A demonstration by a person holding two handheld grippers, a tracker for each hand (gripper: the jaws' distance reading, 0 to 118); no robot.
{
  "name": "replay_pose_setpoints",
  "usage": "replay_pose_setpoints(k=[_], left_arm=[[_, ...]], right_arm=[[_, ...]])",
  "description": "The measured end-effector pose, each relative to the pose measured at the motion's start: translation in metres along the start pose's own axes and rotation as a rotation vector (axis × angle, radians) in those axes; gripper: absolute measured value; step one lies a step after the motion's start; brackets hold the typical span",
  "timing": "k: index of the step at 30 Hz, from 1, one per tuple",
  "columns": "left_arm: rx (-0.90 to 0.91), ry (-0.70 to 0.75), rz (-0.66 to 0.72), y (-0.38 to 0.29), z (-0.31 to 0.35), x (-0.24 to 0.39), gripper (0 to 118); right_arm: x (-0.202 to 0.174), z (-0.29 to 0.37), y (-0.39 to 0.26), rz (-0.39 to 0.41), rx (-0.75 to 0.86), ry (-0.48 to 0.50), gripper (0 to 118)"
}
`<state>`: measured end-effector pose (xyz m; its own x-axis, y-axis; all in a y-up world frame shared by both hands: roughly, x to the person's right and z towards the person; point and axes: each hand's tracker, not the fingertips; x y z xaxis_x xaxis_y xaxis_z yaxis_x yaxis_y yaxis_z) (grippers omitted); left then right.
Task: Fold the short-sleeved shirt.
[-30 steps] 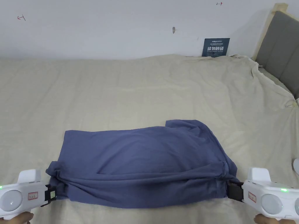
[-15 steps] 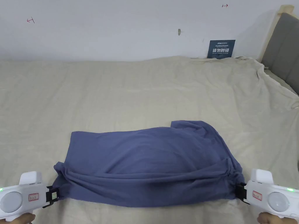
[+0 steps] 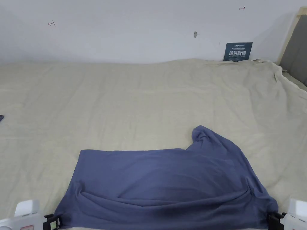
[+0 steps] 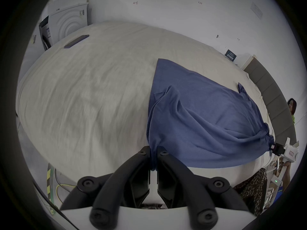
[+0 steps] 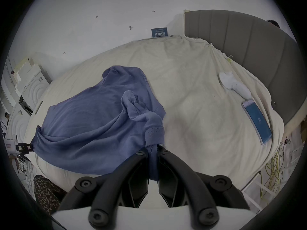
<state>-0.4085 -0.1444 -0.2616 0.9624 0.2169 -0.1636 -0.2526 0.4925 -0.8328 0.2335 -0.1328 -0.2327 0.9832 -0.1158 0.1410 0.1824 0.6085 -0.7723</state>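
The shirt [image 3: 162, 182] lies on the bed [image 3: 144, 98], stretched between the two grippers at the bed's near edge. The left gripper [image 4: 153, 152] is clenched on a bunched corner of the cloth, both jaws pressing on it; the right gripper [image 5: 152, 150] likewise grips a gathered, hemmed corner, which hangs down between its jaws. Ahead of the left gripper the cloth runs flat to a straight far edge; ahead of the right gripper it humps up into a loose lobe, seemingly a sleeve.

The step in hand looks like dragging the shirt toward the person to smooth it. To do it well, I judge both grippers should pull evenly and keep the near edge taut between them, low over the bed, so that the slack sag in the middle flattens instead of creasing. The hump before the right gripper will probably need separate straightening.

Beyond both grippers the bed is open, with plenty of room for a fold away from the person. Well off to the right gripper's right lie a phone [image 5: 256, 121] and a white bundle [image 5: 233, 83], near the headboard [image 5: 245, 39]. Behind the grippers the bed ends, so little pulling room is left.
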Motion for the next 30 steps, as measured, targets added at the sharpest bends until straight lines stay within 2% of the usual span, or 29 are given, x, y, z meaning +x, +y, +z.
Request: replay_pose_setpoints(k=[5,12,14,15,16,17,18,19,22,26,30], left_arm=[[-0.038,0.017,0.042,-0.027,-0.012,-0.008,4],[-0.034,0.054,0.075,-0.031,-0.018,0.0,5],[-0.032,0.064,0.072,-0.03,-0.014,0.003,22],[-0.03,0.079,0.072,-0.03,-0.013,0.004,35],[-0.031,0.096,0.069,-0.028,-0.01,0.007,63],[-0.031,0.11,0.061,-0.026,-0.007,0.01,83],[-0.02,0.114,0.05,-0.025,-0.002,0.013,101],[0.019,0.11,0.033,-0.021,0.007,0.017,111],[0.155,0.102,-0.014,-0.004,0.037,0.034,112],[0.327,0.101,-0.068,0.026,0.074,0.062,112],[0.424,0.093,-0.109,0.053,0.093,0.087,111]], right_arm=[[0.011,-0.015,-0.025,-0.03,-0.054,-0.013,5],[0.007,-0.029,-0.034,-0.045,-0.075,-0.044,6],[0.006,-0.026,-0.031,-0.023,-0.084,-0.066,19],[0.005,-0.023,-0.029,-0.019,-0.085,-0.084,33],[0.004,-0.018,-0.028,-0.018,-0.074,-0.097,59],[-0.001,-0.006,-0.024,-0.024,-0.051,-0.085,77],[-0.003,0.001,-0.019,-0.036,-0.023,-0.066,90],[-0.005,0.011,-0.013,-0.048,0.013,-0.049,96],[-0.014,0.04,0.012,-0.045,0.092,-0.019,95],[-0.035,0.081,0.048,0.009,0.262,0.023,95],[-0.057,0.112,0.073,0.056,0.42,0.037,94]])
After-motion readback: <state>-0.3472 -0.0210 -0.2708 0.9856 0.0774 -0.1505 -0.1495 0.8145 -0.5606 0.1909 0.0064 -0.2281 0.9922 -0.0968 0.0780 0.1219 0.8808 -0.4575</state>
